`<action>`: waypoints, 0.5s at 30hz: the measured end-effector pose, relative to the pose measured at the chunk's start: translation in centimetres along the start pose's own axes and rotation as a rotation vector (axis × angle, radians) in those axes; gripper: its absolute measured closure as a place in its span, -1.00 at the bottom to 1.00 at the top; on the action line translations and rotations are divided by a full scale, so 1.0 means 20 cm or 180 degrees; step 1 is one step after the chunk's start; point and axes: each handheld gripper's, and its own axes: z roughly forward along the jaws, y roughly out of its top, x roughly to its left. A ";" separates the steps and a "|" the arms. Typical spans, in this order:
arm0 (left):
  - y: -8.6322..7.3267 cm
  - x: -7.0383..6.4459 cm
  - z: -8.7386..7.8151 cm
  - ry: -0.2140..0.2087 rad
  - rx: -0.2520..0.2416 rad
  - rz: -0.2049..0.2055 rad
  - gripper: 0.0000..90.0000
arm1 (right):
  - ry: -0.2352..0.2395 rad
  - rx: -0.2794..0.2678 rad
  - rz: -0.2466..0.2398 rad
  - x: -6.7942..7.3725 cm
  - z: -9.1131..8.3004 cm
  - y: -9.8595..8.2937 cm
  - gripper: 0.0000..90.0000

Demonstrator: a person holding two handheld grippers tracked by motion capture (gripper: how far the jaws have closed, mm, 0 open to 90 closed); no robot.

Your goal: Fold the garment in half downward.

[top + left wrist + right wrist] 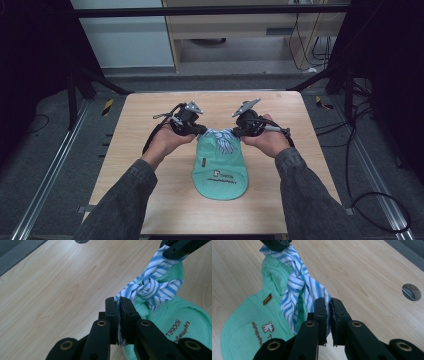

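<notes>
A mint-green knitted garment with a small printed logo lies flat in the middle of the wooden table. Two blue-and-white striped ties rise from its far end and are twisted into a knot. My left gripper is shut on one tie end, which is pinched between its jaws. My right gripper is shut on the other tie end. The two grippers face each other just above the garment's far edge, with the striped ties stretched between them over the green cloth.
A round cable hole sits in the tabletop beyond the right gripper. Bare wood surrounds the garment on all sides. Past the far edge of the table are dark frame bars and floor cables.
</notes>
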 end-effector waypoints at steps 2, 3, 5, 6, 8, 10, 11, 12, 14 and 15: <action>0.00 0.00 0.00 0.0006 -0.0012 0.0003 0.91 | -0.0009 -0.0001 0.0015 0.00 0.00 0.00 0.87; 0.01 0.00 -0.01 0.0012 -0.0025 0.0005 0.91 | -0.0016 -0.0010 0.0015 0.00 -0.01 0.01 0.87; 0.01 0.00 -0.01 0.0017 -0.0030 0.0004 0.91 | -0.0029 -0.0002 0.0012 -0.01 -0.01 0.01 0.87; 0.02 0.01 -0.01 0.0019 -0.0025 0.0015 0.91 | -0.0027 -0.0021 -0.0001 -0.01 -0.02 0.02 0.87; 0.02 0.01 -0.01 0.0024 -0.0033 0.0028 0.91 | -0.0033 -0.0021 -0.0003 -0.01 -0.02 0.02 0.87; 0.03 0.01 -0.02 0.0030 -0.0036 0.0048 0.91 | -0.0040 -0.0029 -0.0013 -0.01 -0.02 0.02 0.87; 0.03 0.01 -0.02 0.0033 -0.0044 0.0053 0.91 | -0.0039 -0.0029 -0.0018 -0.01 -0.02 0.02 0.87; 0.03 0.01 -0.02 0.0033 -0.0044 0.0053 0.91 | -0.0039 -0.0029 -0.0018 -0.01 -0.02 0.02 0.87; 0.03 0.01 -0.02 0.0042 -0.0035 0.0061 0.91 | -0.0049 -0.0028 -0.0024 -0.01 -0.03 0.02 0.87; 0.04 0.01 -0.02 0.0043 -0.0041 0.0072 0.91 | -0.0047 -0.0028 -0.0039 -0.01 -0.03 0.02 0.87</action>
